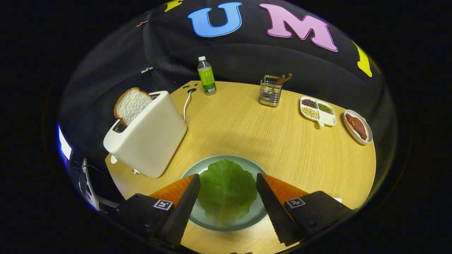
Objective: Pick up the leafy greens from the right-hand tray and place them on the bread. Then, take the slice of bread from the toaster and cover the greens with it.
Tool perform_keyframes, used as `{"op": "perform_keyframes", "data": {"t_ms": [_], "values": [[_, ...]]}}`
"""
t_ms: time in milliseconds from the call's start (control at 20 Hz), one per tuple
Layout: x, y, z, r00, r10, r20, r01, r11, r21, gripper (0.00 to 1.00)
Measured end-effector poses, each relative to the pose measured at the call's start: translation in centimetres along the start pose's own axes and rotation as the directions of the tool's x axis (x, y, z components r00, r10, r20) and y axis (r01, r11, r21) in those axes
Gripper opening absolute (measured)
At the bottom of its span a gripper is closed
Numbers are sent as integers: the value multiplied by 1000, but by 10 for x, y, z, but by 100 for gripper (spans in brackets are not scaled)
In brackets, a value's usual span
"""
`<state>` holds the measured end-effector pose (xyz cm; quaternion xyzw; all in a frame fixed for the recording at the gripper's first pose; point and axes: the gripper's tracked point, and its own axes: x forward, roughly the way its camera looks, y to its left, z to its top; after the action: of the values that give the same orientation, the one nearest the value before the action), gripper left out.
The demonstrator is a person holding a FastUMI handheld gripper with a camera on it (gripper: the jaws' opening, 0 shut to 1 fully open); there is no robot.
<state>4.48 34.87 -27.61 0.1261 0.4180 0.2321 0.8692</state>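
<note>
Held above the round wooden table, the orange-and-black two-finger gripper stood wide open, its dark ridged fingers spread apart and gripping nothing. Between them, and lower down, lay the broad green lettuce leaf, spread flat over the middle of a round grey-green plate; neither finger appeared to touch it. Any bread under the leaf was hidden, so whether a slice lay there could not be told.

Ahead and to the left of the fingers stood the cream-white toaster, with a slice of white bread standing up out of its slot, well apart from the gripper. A white cord ran from behind it across the table.

Farther ahead, near the table's far edge, were a clear plastic bottle with a green label and a metal wire utensil holder with wooden handles. Off to the far right sat a white divided tray of beans and, just beyond it, a white oval dish with something reddish-brown.
</note>
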Motion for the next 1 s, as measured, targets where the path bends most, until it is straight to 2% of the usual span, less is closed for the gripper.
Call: {"op": "perform_keyframes", "data": {"t_ms": [250, 550, 700, 1000], "values": [[-42, 11, 51, 987, 15, 160, -8, 999, -38, 99], [-104, 73, 139, 923, 122, 364, -49, 978, -202, 99], [-112, 111, 167, 905, 163, 394, -72, 969, -237, 99], [-77, 180, 188, 910, 203, 361, -119, 963, -241, 99]]}}
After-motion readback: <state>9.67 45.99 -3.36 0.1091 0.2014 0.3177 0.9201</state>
